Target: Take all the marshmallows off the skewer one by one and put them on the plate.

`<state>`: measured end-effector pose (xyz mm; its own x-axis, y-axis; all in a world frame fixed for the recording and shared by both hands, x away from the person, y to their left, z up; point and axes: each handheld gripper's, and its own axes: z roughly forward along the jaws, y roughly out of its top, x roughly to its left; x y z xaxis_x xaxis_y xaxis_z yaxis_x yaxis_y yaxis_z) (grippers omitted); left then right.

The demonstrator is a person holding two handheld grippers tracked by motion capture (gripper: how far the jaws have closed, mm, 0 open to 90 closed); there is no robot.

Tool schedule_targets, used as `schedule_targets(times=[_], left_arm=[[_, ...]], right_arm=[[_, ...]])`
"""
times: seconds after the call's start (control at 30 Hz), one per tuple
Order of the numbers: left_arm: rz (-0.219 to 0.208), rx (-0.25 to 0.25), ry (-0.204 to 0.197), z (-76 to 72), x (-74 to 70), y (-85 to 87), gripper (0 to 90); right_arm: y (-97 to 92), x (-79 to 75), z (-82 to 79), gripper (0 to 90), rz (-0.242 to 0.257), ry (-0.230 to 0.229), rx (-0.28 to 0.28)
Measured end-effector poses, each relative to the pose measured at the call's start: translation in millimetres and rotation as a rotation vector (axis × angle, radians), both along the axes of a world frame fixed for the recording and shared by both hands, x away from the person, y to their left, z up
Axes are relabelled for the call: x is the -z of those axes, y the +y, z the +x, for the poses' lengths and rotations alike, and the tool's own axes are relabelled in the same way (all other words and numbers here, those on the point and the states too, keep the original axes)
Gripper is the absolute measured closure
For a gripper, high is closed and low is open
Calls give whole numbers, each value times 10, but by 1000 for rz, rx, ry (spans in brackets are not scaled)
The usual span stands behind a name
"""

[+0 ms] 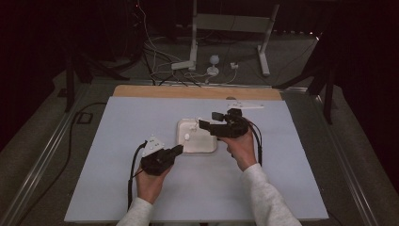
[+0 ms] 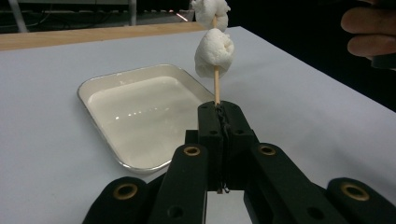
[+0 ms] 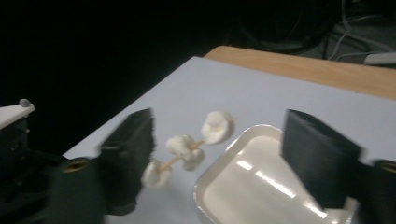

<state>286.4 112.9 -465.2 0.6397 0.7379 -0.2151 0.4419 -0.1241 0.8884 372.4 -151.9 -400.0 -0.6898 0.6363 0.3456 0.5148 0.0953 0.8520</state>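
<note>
Already the left tool (image 2: 219, 109) is clamped tight on the bare end of a wooden skewer (image 2: 216, 86), which stands up over the near edge of the white tray (image 2: 100, 91) on the pale surface (image 1: 117, 141) with three marshmallows (image 3: 187, 149) threaded along it. Meanwhile the right tool (image 3: 215, 158) hovers over the tray with its jaws spread apart and nothing between them, the marshmallows lying just beyond its reach. To my eye the threading is well along, the tray looks bare, and what remains is to finish or set the skewer down.
</note>
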Motion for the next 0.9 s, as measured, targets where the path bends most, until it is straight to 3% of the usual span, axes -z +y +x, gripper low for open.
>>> schedule_targets(times=[0.03,0.13,0.17,0.2,0.27,0.37,0.4,0.6,0.9], left_arm=[[1,2,-2,-4,-1,-7,897],[-1,14,-18,-20,-1,-33,897],[-1,14,-18,-20,-1,-33,897],[-6,17,-26,-28,-4,-42,897],[-11,21,-36,-35,-7,-47,897],[-7,27,-42,-37,-4,-53,897],[-7,31,-45,-37,2,-54,897],[7,58,-61,-43,18,-88,900],[46,74,-90,-53,3,-78,900]], right_arm=[[0,0,0,291,0,0,0],[40,41,36,457,21,48,6],[40,41,36,457,21,48,6],[52,76,69,521,41,100,11],[61,117,101,567,69,147,5],[73,150,120,626,85,182,-1],[74,160,125,695,108,199,-11],[74,108,96,770,115,175,-12],[54,26,47,801,122,123,14]])
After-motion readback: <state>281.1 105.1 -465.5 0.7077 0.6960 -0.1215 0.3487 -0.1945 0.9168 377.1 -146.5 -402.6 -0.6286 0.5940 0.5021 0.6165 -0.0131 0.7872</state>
